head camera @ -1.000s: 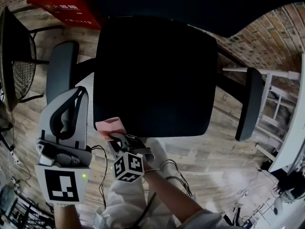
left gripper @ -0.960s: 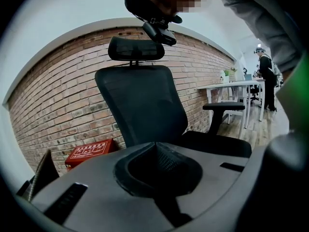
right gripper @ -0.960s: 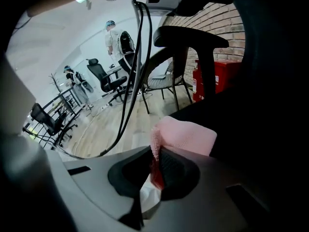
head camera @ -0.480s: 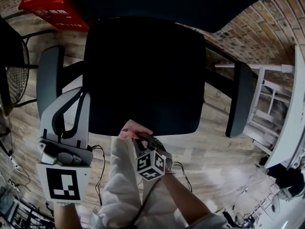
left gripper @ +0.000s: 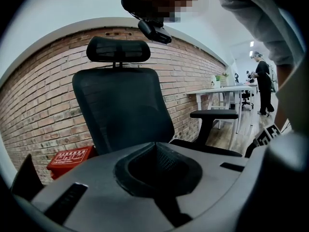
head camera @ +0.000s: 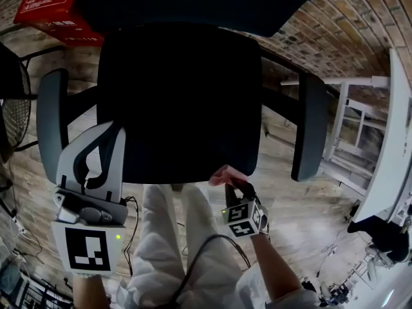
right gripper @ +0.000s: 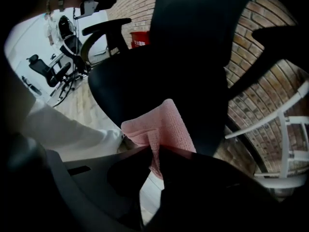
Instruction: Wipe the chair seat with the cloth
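Observation:
A black office chair stands before me, its seat [head camera: 180, 95] filling the middle of the head view. At the seat's front edge, right of centre, my right gripper [head camera: 230, 181] is shut on a pink cloth [head camera: 223, 174]. In the right gripper view the cloth [right gripper: 166, 124] sticks up from between the closed jaws of the right gripper [right gripper: 155, 150], with the seat [right gripper: 145, 76] just beyond it. My left gripper [head camera: 109, 131] hovers over the seat's front left corner, shut with nothing in it. In its own view the left gripper [left gripper: 155, 146] faces the chair's backrest [left gripper: 123, 105].
Armrests flank the seat at left [head camera: 50, 121] and right [head camera: 308, 127]. A red box [head camera: 51, 5] lies on the wooden floor at the back left, with a wire mesh object [head camera: 13, 108] beside it. A white table frame [head camera: 386, 140] stands at the right. A person [left gripper: 264, 86] stands far off.
My right gripper has carried the pink cloth rightward along the seat's front edge, from the left front corner to right of centre. The left gripper has held its place.

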`<state>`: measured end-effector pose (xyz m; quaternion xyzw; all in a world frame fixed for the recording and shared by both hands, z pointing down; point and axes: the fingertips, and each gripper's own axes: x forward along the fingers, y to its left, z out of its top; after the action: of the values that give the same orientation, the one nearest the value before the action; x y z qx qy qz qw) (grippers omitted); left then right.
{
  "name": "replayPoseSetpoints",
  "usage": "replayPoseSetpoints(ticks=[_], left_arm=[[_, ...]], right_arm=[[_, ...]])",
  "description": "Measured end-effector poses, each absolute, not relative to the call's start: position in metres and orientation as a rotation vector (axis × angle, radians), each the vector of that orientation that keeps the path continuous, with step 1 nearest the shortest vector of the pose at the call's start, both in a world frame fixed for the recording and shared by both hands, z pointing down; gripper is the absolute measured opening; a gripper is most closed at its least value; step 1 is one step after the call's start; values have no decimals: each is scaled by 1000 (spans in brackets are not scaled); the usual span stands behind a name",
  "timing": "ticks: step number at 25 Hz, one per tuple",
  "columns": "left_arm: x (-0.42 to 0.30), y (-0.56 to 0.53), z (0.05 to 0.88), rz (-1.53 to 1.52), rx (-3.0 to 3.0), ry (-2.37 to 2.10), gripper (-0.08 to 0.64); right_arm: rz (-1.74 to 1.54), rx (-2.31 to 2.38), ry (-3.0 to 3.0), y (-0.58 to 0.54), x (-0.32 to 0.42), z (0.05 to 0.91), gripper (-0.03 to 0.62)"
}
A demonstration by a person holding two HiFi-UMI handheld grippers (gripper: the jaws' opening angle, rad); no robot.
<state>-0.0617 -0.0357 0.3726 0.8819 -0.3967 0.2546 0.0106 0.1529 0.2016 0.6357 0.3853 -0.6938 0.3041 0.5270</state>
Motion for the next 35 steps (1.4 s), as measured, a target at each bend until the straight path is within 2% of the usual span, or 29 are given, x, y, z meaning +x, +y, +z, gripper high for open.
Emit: replayPoseSetpoints(ticks=[5, 13, 25, 35], left_arm=[[-47, -34, 370, 800, 2773, -1218, 18], [-33, -32, 327, 790, 2790, -1264, 18], [-12, -4, 174, 800, 2898, -1311, 18], [8, 38, 65, 704, 3002, -1365, 18]], right_arm=[[757, 1006, -1579, 205, 204, 635, 55], [784, 1129, -1700, 175, 184, 588, 55], [458, 1362, -2041, 90, 163, 366, 55], [222, 1481, -2222, 64, 167, 191, 55]])
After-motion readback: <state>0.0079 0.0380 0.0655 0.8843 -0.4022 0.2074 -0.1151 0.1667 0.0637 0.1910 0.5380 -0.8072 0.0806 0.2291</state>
